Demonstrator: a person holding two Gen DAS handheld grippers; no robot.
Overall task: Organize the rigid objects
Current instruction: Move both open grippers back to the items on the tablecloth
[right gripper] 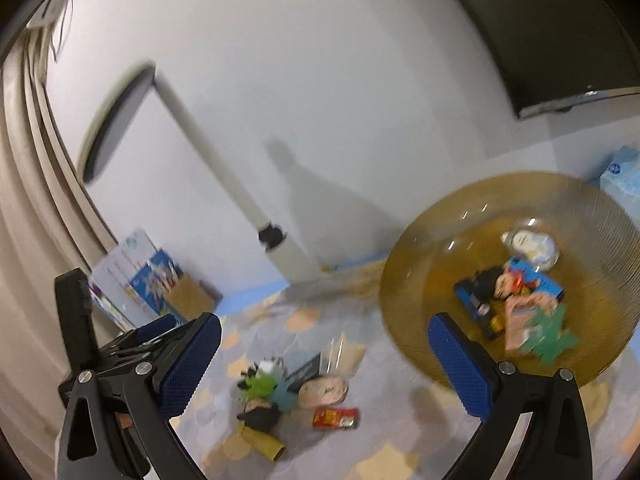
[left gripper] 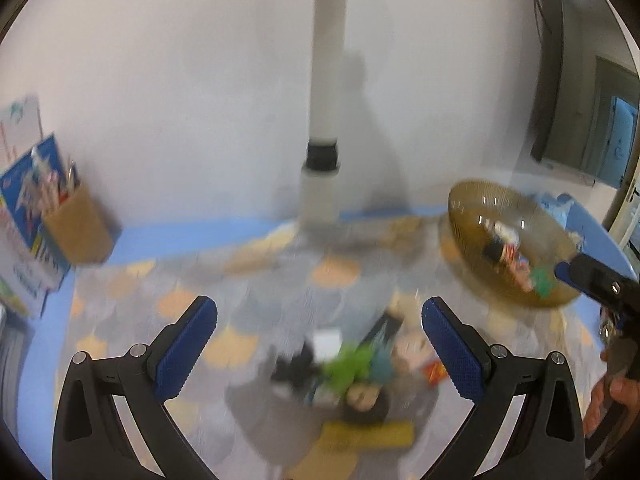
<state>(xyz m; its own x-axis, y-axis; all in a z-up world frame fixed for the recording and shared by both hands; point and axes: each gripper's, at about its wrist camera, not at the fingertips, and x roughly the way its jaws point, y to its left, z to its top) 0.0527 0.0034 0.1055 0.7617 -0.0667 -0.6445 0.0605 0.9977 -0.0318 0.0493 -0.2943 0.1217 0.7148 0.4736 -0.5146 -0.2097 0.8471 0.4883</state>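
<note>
On patterned tablecloth (right gripper: 320, 320): pile of small toys (right gripper: 288, 388), near centre (blurred). Amber glass bowl (right gripper: 420, 280), far right, holds more toys. Left gripper (left gripper: 319, 344) and right gripper (right gripper: 325, 364): jaws spread, empty.

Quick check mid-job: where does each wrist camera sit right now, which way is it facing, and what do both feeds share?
Left wrist: on the open left gripper, above the blurred pile of small toys; the right gripper's tip and a hand show at the right edge.
Right wrist: on the open right gripper, facing the amber ribbed glass bowl.
Shared: pile, bowl, patterned tablecloth.
</note>
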